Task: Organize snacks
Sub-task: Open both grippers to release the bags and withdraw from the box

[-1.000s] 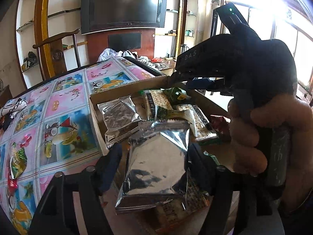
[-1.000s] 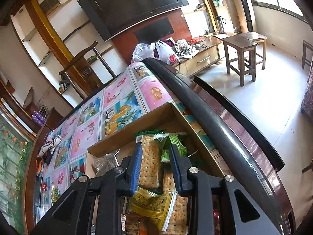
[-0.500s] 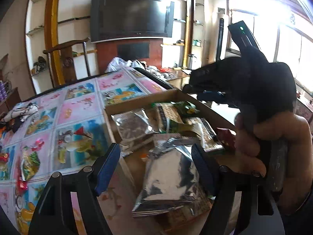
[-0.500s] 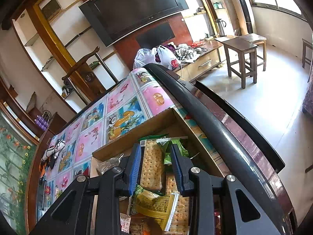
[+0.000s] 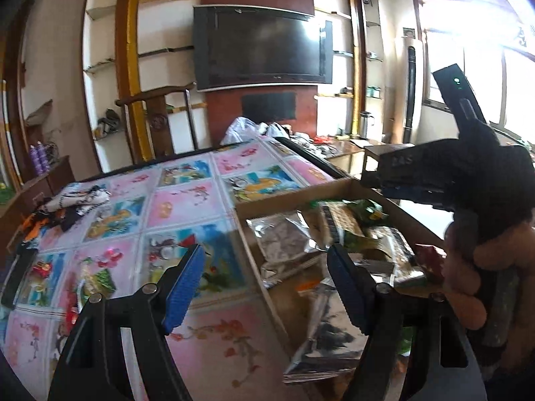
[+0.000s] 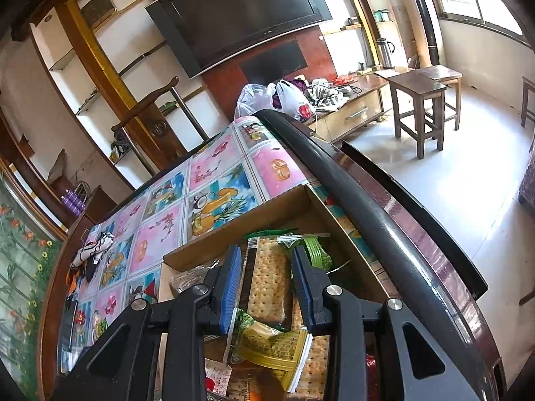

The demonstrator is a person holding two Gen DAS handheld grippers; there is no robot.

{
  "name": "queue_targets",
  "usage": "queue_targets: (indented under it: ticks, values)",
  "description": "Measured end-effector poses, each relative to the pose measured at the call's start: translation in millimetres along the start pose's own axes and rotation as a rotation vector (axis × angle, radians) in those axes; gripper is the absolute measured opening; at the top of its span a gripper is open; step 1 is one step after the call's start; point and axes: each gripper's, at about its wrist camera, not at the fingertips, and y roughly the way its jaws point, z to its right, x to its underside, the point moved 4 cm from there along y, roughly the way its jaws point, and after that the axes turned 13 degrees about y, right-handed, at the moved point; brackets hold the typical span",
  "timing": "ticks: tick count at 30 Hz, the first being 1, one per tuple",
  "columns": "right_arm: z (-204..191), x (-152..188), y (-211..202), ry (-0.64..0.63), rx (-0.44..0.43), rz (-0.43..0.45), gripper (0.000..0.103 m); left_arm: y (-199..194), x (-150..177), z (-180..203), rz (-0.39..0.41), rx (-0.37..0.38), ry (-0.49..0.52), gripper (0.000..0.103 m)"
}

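Note:
A cardboard box (image 5: 301, 194) on the table holds several snack packets. A silver foil packet (image 5: 329, 337) lies in its near end, below my left gripper (image 5: 265, 287), which is open and empty above the box's left wall. My right gripper (image 6: 266, 282) hovers over the box (image 6: 234, 234), jaws partly open and holding nothing, framing a cracker packet (image 6: 269, 280) lying in the box. A green-yellow packet (image 6: 272, 344) lies nearer. The right gripper's body and the hand holding it show in the left wrist view (image 5: 468, 180).
The table has a colourful picture tablecloth (image 5: 174, 207) and a dark rim (image 6: 351, 197). Loose snack packets (image 5: 93, 284) and a patterned cloth (image 5: 77, 200) lie on its left side. A wooden chair (image 5: 157, 113) stands behind it. Stools (image 6: 421, 100) stand on the floor at right.
My left gripper has let go of the silver foil packet, opened wide and risen away; the packet now lies in the box. The right gripper barely moved.

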Motion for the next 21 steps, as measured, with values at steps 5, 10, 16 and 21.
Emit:
queue_targets:
  ticks: [5,10,16,21]
  values:
    - [-1.6,1.5,0.2,-0.007,0.0,0.0,0.033,-2.3,-0.7,-4.6,0.012,-0.036,0.007,0.076]
    - [-2.1,1.8,0.4,-0.009,0.0,0.0,0.033,-4.0,-1.5,-2.9,0.027,-0.062,0.03,0.078]
    - [-2.5,2.1,0.2,-0.011,0.0,-0.001,0.033,-6.6,-2.3,-1.7,0.039,-0.079,0.046,0.079]
    - [-3.2,2.4,0.2,-0.011,0.0,-0.001,0.033,-7.8,-1.7,-3.3,0.04,-0.085,0.043,0.079]
